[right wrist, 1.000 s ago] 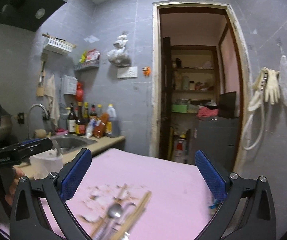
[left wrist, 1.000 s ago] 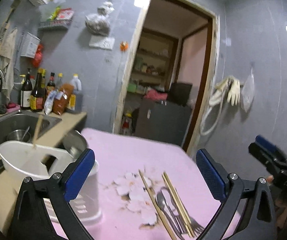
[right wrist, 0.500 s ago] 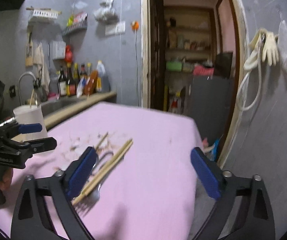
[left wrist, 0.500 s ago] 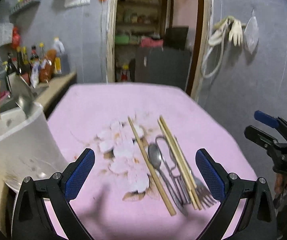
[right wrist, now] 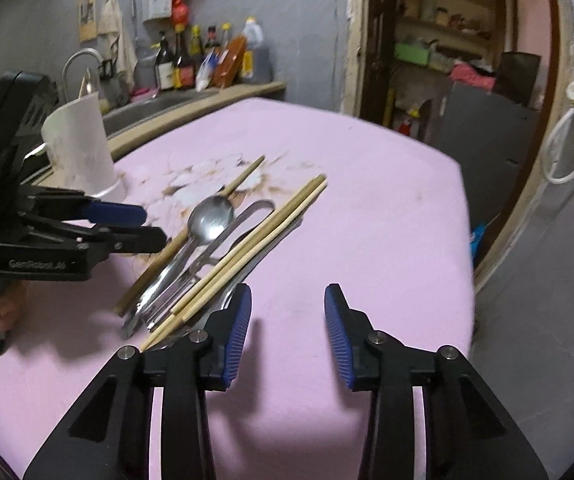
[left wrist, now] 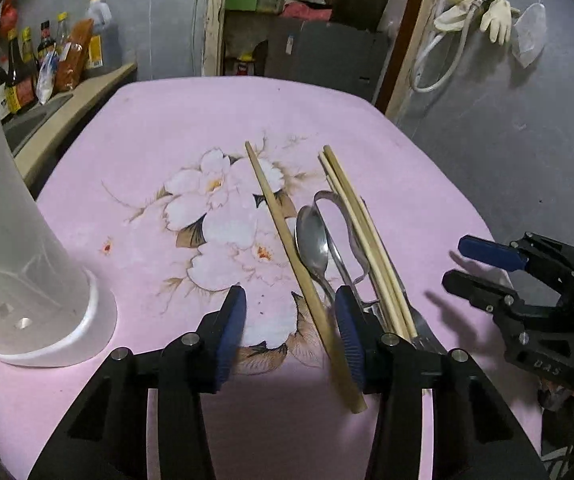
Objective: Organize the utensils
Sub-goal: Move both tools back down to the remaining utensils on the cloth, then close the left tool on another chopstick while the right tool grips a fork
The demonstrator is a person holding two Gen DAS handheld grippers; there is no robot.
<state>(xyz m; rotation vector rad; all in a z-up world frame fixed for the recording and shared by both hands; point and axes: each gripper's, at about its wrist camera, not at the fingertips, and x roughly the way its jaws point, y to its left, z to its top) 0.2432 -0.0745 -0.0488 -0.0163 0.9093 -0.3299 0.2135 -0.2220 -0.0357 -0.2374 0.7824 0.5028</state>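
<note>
On the pink flowered table (left wrist: 167,120) lie a single wooden chopstick (left wrist: 287,236), a metal spoon (left wrist: 313,240), a bent metal utensil (left wrist: 343,224), a fork under them, and a pair of chopsticks (left wrist: 363,232). My left gripper (left wrist: 290,320) is open, low over the near end of the single chopstick, which lies between its fingers. My right gripper (right wrist: 288,320) is open and empty, just right of the pile (right wrist: 215,248). A white utensil holder (left wrist: 11,248) stands at the left; it also shows in the right wrist view (right wrist: 81,148).
A counter with a sink (right wrist: 159,104) and sauce bottles (right wrist: 203,60) runs along the table's left side. An open doorway (right wrist: 447,60) with shelves is behind. Rubber gloves and a hose (left wrist: 475,12) hang on the right wall.
Both grippers have tilted down and dropped toward the table. Their jaws have narrowed from wide open. The left now straddles the single chopstick's near end.
</note>
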